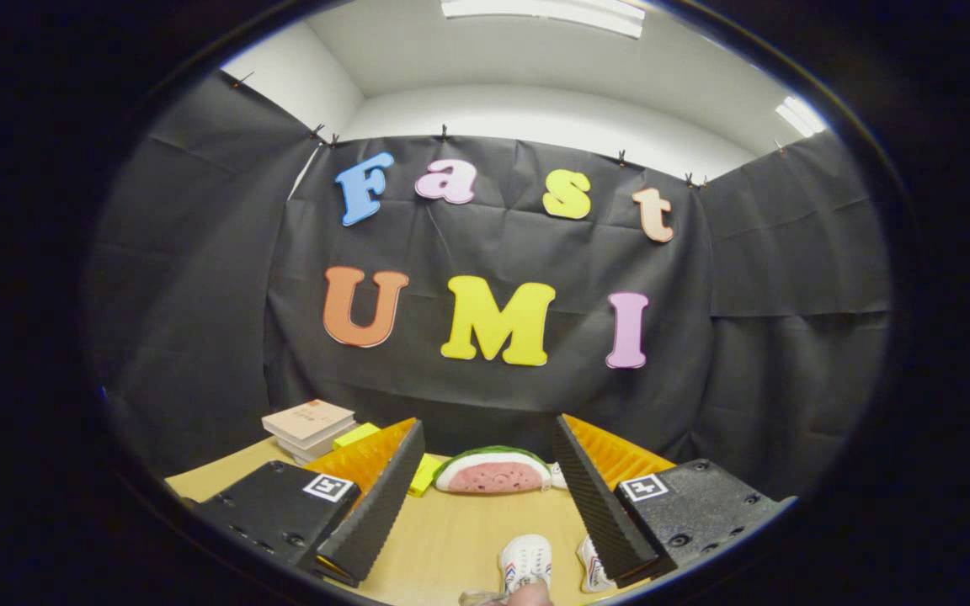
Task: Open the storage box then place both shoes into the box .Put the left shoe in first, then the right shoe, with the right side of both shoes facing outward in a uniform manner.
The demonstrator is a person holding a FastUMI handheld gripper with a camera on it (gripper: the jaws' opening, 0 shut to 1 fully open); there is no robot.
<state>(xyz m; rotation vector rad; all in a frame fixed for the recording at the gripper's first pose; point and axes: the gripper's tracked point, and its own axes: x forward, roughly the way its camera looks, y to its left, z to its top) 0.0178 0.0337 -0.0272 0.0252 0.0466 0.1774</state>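
Observation:
My gripper (485, 463) is open above a light wooden table (451, 530), its two fingers spread wide with nothing between them. Below the fingers, close to me, lie two small white shoes with red and blue trim. One shoe (525, 562) sits between the fingers, and a fingertip of a person's hand (527, 594) touches its near end. The other shoe (593, 566) lies just to its right, partly hidden behind the right finger (599, 497).
A watermelon-slice toy (492, 471) lies on the table beyond the fingers. A stack of books (310, 427) and yellow-green blocks (356, 435) sit at the back left, partly behind the left finger. Black cloth walls close the booth on three sides.

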